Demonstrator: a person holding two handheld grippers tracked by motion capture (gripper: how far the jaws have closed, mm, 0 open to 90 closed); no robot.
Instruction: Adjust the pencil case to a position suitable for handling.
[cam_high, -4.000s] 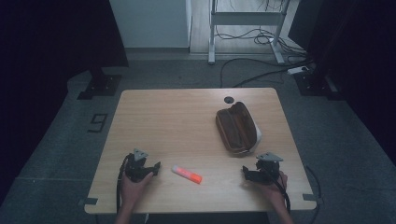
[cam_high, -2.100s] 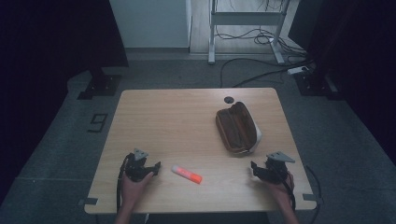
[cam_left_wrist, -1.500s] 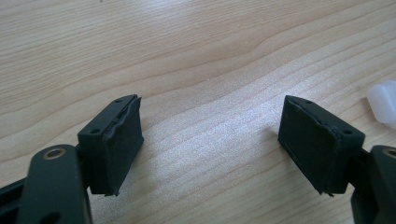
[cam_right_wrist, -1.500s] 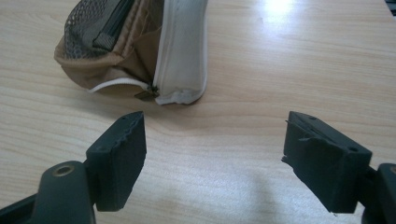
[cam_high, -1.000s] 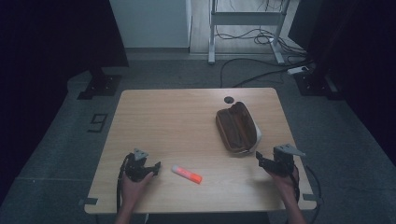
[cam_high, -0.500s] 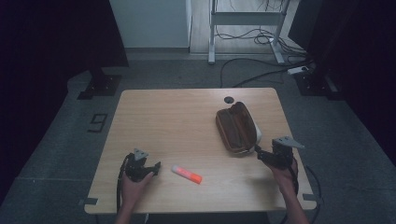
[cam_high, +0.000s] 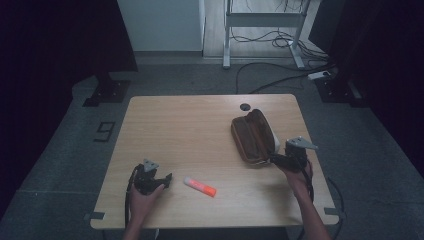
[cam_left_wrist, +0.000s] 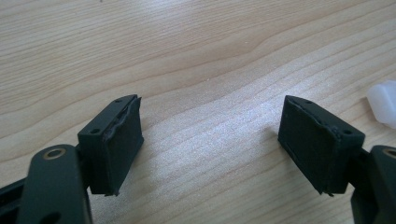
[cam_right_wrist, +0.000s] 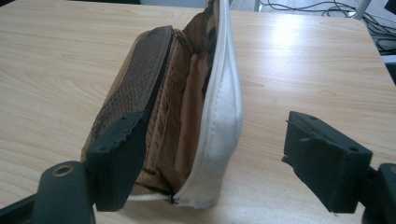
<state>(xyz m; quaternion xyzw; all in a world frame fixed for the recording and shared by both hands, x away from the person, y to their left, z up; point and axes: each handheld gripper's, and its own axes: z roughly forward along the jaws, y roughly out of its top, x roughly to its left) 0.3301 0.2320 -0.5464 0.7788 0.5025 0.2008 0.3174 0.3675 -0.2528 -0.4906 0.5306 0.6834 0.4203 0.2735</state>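
Wood-grain table (cam_high: 200, 130) | brown mesh pouch (cam_right_wrist: 177, 107) unzipped | L+R fingers spread.

The right gripper (cam_high: 278, 159) has moved up to the pouch (cam_high: 252, 135).

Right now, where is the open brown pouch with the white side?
High view: the open brown pouch lies right of centre on the wooden table, just ahead of the right claw.
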